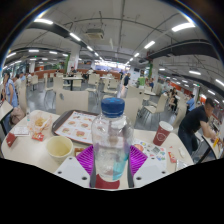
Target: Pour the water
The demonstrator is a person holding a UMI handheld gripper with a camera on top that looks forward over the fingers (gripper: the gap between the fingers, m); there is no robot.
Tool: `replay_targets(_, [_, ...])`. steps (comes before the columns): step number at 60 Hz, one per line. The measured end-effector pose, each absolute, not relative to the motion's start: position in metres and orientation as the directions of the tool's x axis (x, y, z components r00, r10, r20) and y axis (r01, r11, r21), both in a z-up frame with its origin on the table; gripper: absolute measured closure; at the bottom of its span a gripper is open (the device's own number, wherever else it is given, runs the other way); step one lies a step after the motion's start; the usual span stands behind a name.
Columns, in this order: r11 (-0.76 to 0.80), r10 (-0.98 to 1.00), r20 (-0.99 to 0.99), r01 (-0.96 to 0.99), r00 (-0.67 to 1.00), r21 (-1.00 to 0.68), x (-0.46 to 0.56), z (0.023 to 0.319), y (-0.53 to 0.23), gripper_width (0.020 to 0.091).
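bottle gripped, pour not yet begun

while the water bottle (111, 140) stands upright between the fingers, nothing shows water leaving it, so i judge the task to be at its early stage. the blue cap (113, 106) looks to be on the neck; if so, it must come off before any pouring, though i cannot confirm the seal from this view. bottle is clear plastic, and its water level cannot be read.

likely receiver: a yellow cup (59, 148) on the white table (30, 153), just left of the bottle and near it. a red cup (162, 132) stands to the right, further off. which of the two is meant, i cannot tell. a tray (76, 125) with food lies beyond the yellow cup.

gripper (111, 160): the purple pads (87, 158) sit against both sides of the bottle's lower body, no gap visible on either side. i read the fingers as clamped on the bottle, set to its width.

left to do: uncap if capped, carry to cup, tilt, pour, set down.
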State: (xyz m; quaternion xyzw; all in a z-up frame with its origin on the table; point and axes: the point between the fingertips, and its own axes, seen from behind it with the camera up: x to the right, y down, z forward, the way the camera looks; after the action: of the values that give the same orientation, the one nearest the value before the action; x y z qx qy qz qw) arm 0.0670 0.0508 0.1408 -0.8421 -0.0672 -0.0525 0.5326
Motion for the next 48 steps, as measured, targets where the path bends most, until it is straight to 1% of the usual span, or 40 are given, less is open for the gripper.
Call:
replay_targets(5, [-0.441, 0.074, 0.096, 0.119, 0.993, -0.890, 0.066, 0.115, 0.051, 0.0680])
replay_targets(13, [-0.475, 0.086, 0.045, 0.080, 0.995, -0.876, 0.067, 0.081, 0.048, 0.0679])
replay_targets(16, [-0.486, 0.087, 0.034, 0.072, 0.996, -0.871, 0.068, 0.069, 0.048, 0.0667])
replay_targets(24, [-0.446, 0.092, 0.029, 0.067, 0.995, -0.892, 0.069, 0.070, 0.047, 0.0669])
replay_targets(27, [-0.440, 0.084, 0.016, 0.052, 0.996, -0.896, 0.070, 0.070, 0.045, 0.0646])
replay_targets(35, [-0.465, 0.085, 0.007, 0.046, 0.996, -0.884, 0.073, 0.066, 0.044, 0.0528])
replay_targets(36, [-0.480, 0.085, 0.008, 0.048, 0.996, -0.876, 0.073, 0.064, 0.043, 0.0492])
replay_targets(40, [-0.522, 0.079, 0.019, 0.057, 0.997, -0.851, 0.074, 0.062, 0.035, 0.0256])
replay_targets(41, [-0.527, 0.077, 0.023, 0.060, 0.997, -0.848, 0.075, 0.063, 0.033, 0.0237])
replay_targets(43, [-0.531, 0.071, 0.031, 0.064, 0.997, -0.845, 0.075, 0.068, 0.027, 0.0278])
replay_targets(48, [-0.565, 0.054, 0.034, 0.058, 0.998, -0.823, 0.073, 0.078, 0.008, 0.0247])
